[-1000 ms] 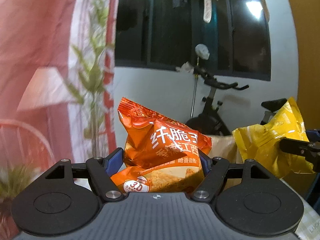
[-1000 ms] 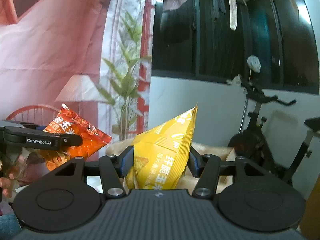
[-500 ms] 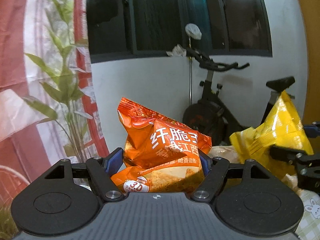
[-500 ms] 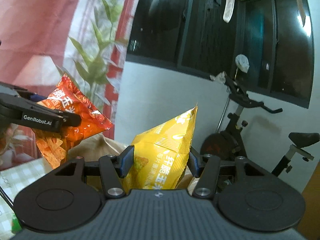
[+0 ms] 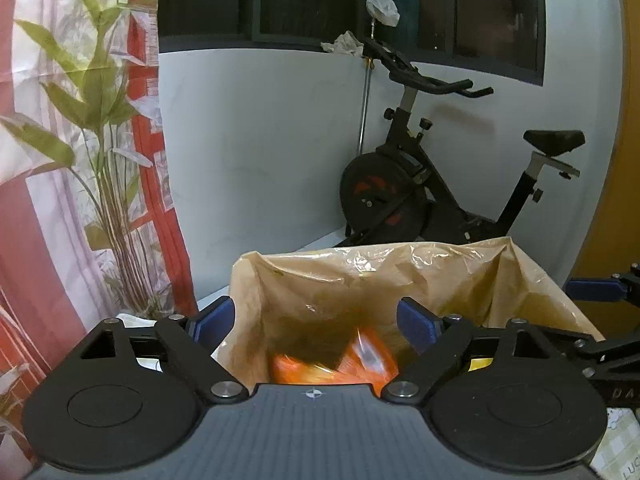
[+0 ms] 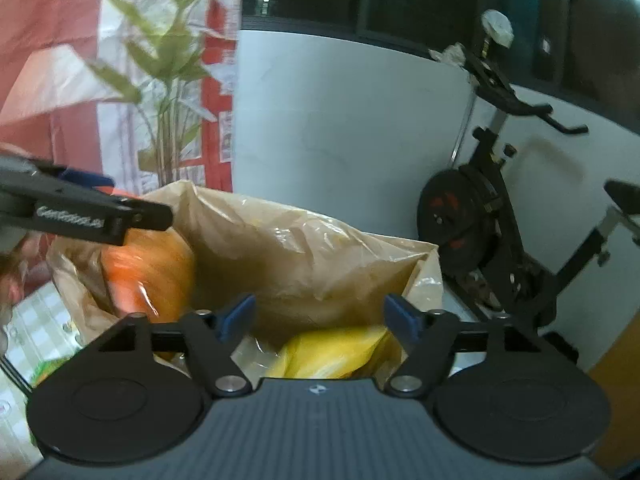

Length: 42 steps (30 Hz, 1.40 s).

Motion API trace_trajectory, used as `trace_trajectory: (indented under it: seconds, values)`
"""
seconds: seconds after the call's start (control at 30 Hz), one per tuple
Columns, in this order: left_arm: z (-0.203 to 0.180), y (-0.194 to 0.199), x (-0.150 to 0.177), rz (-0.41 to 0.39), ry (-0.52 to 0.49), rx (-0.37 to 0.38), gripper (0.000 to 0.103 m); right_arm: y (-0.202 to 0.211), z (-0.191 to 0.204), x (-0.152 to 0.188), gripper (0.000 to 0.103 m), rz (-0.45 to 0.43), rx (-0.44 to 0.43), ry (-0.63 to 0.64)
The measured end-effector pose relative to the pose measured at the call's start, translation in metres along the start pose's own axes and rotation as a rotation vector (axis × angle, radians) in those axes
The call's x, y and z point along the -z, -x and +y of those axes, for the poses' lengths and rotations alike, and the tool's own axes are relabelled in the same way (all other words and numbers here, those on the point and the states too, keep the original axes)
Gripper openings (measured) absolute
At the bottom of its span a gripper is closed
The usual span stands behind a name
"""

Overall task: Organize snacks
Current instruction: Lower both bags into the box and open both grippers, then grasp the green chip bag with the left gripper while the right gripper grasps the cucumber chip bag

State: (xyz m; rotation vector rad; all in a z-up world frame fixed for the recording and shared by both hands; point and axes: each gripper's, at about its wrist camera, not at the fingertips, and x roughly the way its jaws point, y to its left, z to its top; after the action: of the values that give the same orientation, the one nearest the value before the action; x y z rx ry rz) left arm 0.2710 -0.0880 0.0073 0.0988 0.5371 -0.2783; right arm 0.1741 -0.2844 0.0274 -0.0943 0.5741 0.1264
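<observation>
A tan translucent plastic bag (image 5: 420, 280) stands open below both grippers. My left gripper (image 5: 316, 316) is open and empty over the bag's mouth; the orange snack packet (image 5: 340, 364) lies blurred inside the bag beneath it. My right gripper (image 6: 320, 316) is open and empty over the same bag (image 6: 304, 256); the yellow snack packet (image 6: 336, 352) lies inside beneath it. The orange packet (image 6: 148, 276) shows through the bag wall at the left of the right wrist view, under the left gripper's finger (image 6: 100, 216).
An exercise bike (image 5: 424, 184) stands against the pale wall behind the bag. A red and white curtain with a leaf print (image 5: 80, 140) hangs at the left. A checked tablecloth (image 6: 36, 324) shows beside the bag.
Both grippers have tilted down over the bag and opened. The orange packet and the yellow packet have dropped out of the jaws into the bag.
</observation>
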Motion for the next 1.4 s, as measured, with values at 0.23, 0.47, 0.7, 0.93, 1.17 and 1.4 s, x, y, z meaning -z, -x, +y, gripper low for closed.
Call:
trace_trajectory:
  seconds: [0.23, 0.47, 0.7, 0.93, 1.17, 1.4]
  values:
    - [0.015, 0.037, 0.008, 0.015, 0.01, 0.009, 0.09, 0.029, 0.004, -0.001, 0.076, -0.005, -0.061, -0.073]
    - [0.058, 0.085, 0.031, 0.021, 0.018, -0.016, 0.09, 0.066, 0.02, 0.012, 0.082, -0.025, -0.115, -0.079]
    - [0.099, 0.118, 0.074, 0.024, 0.053, -0.074, 0.09, 0.083, 0.039, 0.033, 0.089, -0.019, -0.155, -0.074]
    - [0.119, 0.127, 0.125, 0.054, 0.134, -0.043, 0.09, 0.088, 0.05, 0.074, 0.098, 0.029, -0.182, -0.11]
    - [0.113, 0.12, 0.165, 0.084, 0.184, -0.026, 0.09, 0.089, 0.054, 0.12, 0.103, 0.134, -0.129, -0.121]
    - [0.097, 0.114, 0.189, 0.09, 0.152, -0.034, 0.09, 0.087, 0.054, 0.171, 0.103, 0.251, -0.064, -0.2]
